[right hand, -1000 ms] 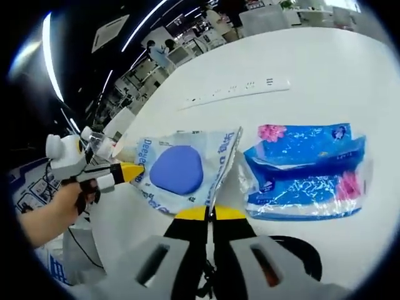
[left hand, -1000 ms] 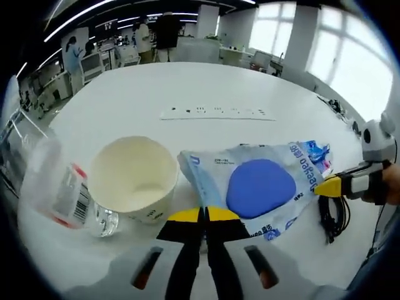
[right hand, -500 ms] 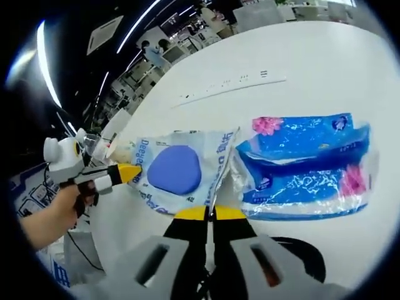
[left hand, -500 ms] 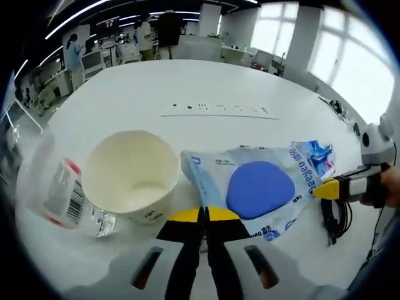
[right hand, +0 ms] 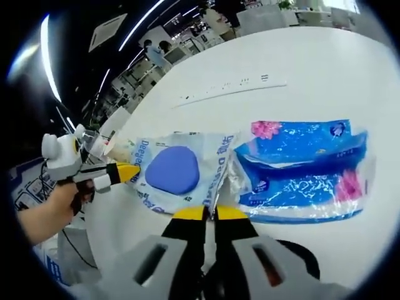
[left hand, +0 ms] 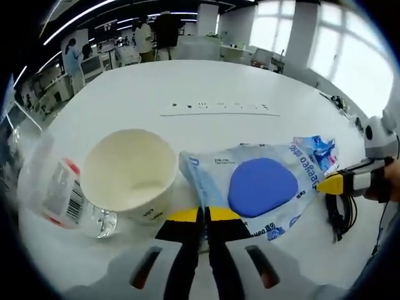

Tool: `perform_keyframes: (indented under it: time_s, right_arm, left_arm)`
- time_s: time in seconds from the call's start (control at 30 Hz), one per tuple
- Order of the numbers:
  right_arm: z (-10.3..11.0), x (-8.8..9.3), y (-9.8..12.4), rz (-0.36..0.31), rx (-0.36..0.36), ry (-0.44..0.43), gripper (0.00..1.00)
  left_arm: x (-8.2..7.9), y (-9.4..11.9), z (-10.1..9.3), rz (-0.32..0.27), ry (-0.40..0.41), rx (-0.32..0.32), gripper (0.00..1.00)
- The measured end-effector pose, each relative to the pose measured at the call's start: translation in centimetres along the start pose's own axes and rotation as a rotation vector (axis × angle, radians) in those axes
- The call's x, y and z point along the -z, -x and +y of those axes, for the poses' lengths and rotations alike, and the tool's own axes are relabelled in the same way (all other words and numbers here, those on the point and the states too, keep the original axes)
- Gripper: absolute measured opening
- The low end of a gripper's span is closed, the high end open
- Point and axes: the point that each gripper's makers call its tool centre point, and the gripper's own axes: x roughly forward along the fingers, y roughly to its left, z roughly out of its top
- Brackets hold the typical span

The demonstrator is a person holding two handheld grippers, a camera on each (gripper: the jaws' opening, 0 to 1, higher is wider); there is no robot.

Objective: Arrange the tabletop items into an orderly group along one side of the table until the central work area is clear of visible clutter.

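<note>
Both grippers [left hand: 201,215] [right hand: 209,212] clamp opposite edges of the white pouch [left hand: 259,190]; paper cup [left hand: 128,175] half-hides the bottle [left hand: 59,197]

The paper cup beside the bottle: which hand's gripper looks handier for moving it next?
Probably the left. The cup sits just ahead of the left gripper, next to the bottle. The right gripper is on the far edge of the blue-spot bag, with the tissue pack nearer.
</note>
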Motion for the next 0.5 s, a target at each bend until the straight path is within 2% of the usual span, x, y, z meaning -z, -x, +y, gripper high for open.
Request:
perform_keyframes:
  time_s: [0.33,0.5]
  right_arm:
    - [0.1,0.2,1.0,-0.007,-0.004,0.013,0.05]
    - [0.4,0.2,1.9,-0.038,-0.017,0.019,0.12]
  left_arm:
    - [0.4,0.5,0.4,0.000,-0.006,-0.020,0.04]
    - [0.8,1.0,0.6,-0.024,0.021,-0.022,0.12]
